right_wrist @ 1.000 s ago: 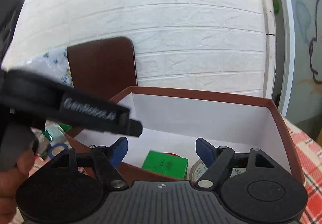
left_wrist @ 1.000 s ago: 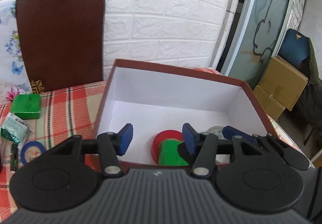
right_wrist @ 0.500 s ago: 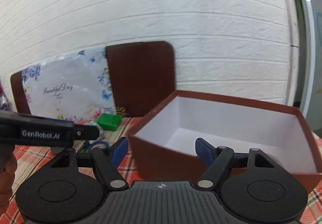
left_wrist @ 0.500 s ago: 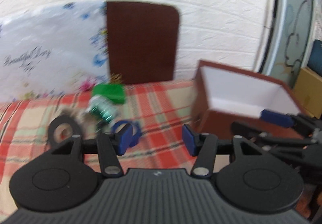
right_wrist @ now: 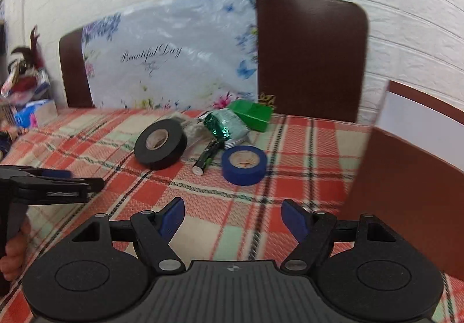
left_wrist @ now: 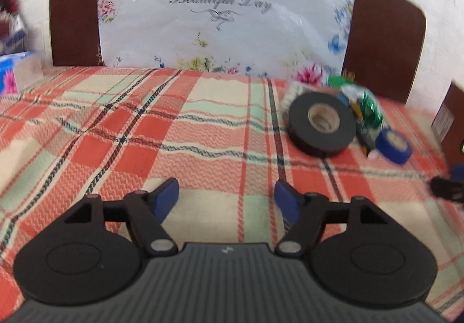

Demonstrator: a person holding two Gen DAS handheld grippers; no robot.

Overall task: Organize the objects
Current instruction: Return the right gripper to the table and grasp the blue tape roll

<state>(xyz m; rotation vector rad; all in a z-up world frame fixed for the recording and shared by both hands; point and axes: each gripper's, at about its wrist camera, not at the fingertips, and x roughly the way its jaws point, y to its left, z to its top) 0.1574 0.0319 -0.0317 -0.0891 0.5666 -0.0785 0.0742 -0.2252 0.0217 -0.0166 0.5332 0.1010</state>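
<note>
On the plaid cloth [right_wrist: 304, 149] lie a black tape roll [right_wrist: 160, 145] [left_wrist: 322, 123], a blue tape roll [right_wrist: 244, 165] [left_wrist: 394, 145], a black battery [right_wrist: 206, 160], a crumpled green foil packet [right_wrist: 224, 126] [left_wrist: 366, 108] and a green box [right_wrist: 252, 114]. The brown box with a white inside [right_wrist: 414, 149] stands at the right. My left gripper [left_wrist: 226, 198] hovers over bare cloth to the left of the black roll, its jaws opening with nothing between them. My right gripper [right_wrist: 233, 217] is open and holds nothing, its jaws closing a little, short of the blue roll.
A flowered white cushion [left_wrist: 226, 12] and brown chair backs [right_wrist: 310, 53] stand against the white brick wall behind the table. Small packets and a tissue box [right_wrist: 34, 114] sit at the far left. In the right wrist view, the left gripper's fingers [right_wrist: 58, 182] and a hand [right_wrist: 14, 253] show at the left edge.
Both grippers swung left, away from the brown box, and now face the loose objects on the cloth. The left jaws have widened. The box has slid to the right edge of both views.
</note>
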